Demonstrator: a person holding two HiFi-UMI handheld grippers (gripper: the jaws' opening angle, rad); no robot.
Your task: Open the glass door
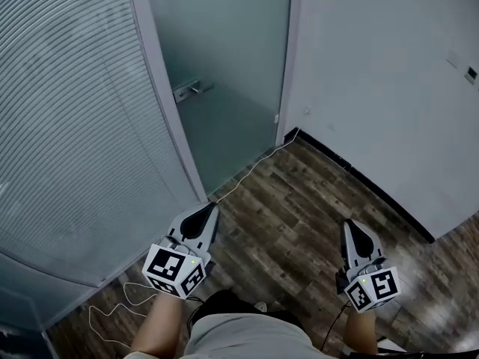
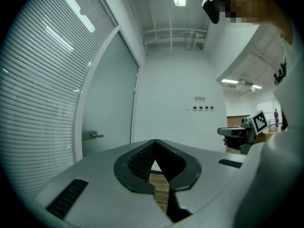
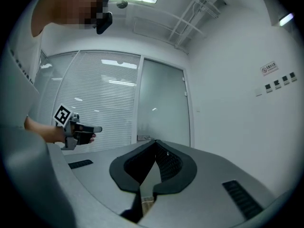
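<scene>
We cannot see through the glass door (image 1: 224, 73); its pane is frosted and shows only a grey haze, and its top is cut off by the upper edge of the head view; it stands shut at the far middle of the scene, between the curved partition of slatted blinds (image 1: 67, 126) on the left and the plain white wall (image 1: 374, 73) on the right. Its metal handle (image 1: 191, 90) sits at the door's left edge, small and hard to make out. A thin white cable (image 1: 247, 174) lies on the wooden floor (image 1: 292, 200), running from the door's right foot towards us; its far end we cannot trace. The person's forearms are cut off at the near edge. The left gripper (image 1: 210, 209) is held level at the near left, pointing at the foot of the door frame, well apart from the handle; its jaws are together at the tips with nothing between them. The right gripper (image 1: 350, 225) is held near right over the floor, pointing at the wall; its jaws are likewise closed and empty. A row of small dark switch plates (image 2: 202, 109) on the wall is too small to read.
</scene>
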